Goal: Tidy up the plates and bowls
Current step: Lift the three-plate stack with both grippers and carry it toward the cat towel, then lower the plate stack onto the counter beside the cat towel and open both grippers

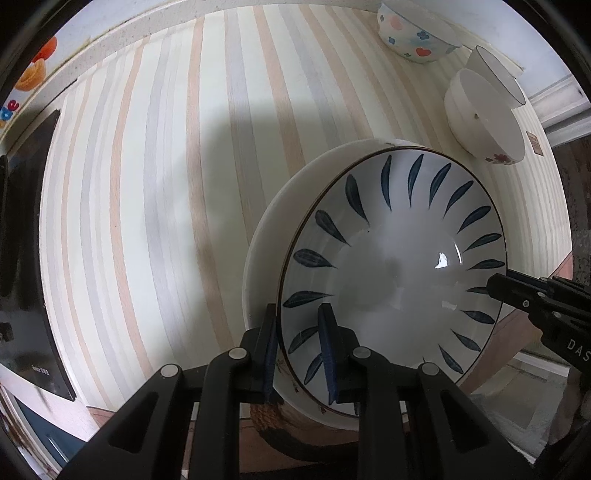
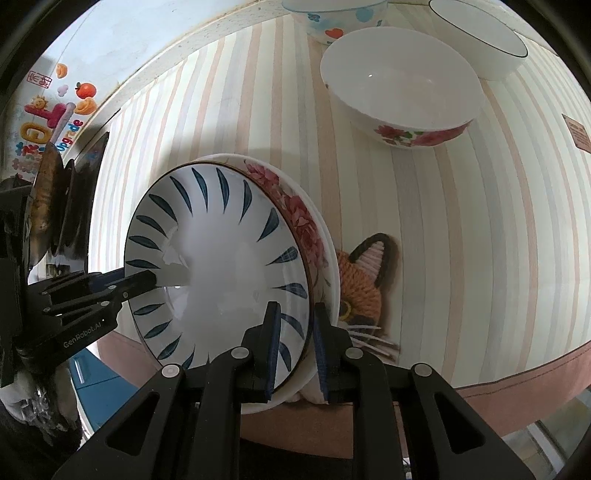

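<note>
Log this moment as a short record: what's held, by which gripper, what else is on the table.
held: blue-leaf plate stacked on pink-flower plate
left gripper: shut on the stack's rim
right gripper: shut on the opposite rim
surface: striped tablecloth
bowls behind: red-flower bowl, heart-pattern bowl, dark-rimmed white bowl
beside stack: knitted cat coaster

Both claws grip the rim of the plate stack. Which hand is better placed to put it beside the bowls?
Probably the right claw: it grips the plate stack on the side facing the floral bowl; the left claw holds the far rim.
</note>
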### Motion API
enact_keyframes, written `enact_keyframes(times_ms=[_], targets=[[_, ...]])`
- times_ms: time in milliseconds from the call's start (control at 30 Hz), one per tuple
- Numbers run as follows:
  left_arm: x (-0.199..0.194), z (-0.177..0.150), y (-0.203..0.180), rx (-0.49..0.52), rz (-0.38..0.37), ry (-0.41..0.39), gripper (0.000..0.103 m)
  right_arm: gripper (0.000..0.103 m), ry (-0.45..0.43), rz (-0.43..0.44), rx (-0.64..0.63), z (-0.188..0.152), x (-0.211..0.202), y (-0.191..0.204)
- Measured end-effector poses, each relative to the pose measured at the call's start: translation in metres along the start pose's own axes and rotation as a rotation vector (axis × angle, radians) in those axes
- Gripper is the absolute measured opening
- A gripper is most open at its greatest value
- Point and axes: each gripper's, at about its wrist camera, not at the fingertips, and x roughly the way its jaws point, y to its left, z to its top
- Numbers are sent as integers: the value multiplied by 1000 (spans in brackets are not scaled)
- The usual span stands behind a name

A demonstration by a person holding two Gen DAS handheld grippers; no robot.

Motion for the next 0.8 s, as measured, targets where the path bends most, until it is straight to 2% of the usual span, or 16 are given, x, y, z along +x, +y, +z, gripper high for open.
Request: enact_keyframes(times_ms=[267,433,567,800], targets=[[-1,-5,7,-17,-15,-4,19,20,-9,-11,20,-1,-4,0],[-15,-13,11,-19,-25,-27,19,21,-28,-31,25,-5,-11,5],[-43,-26,9,-9,-15,-82,19,21,-68,-46,26,-13,-31,14],[-104,-60,-6,-11,-19,-187,19,21,-169,-45,-9,-45,-93,47]])
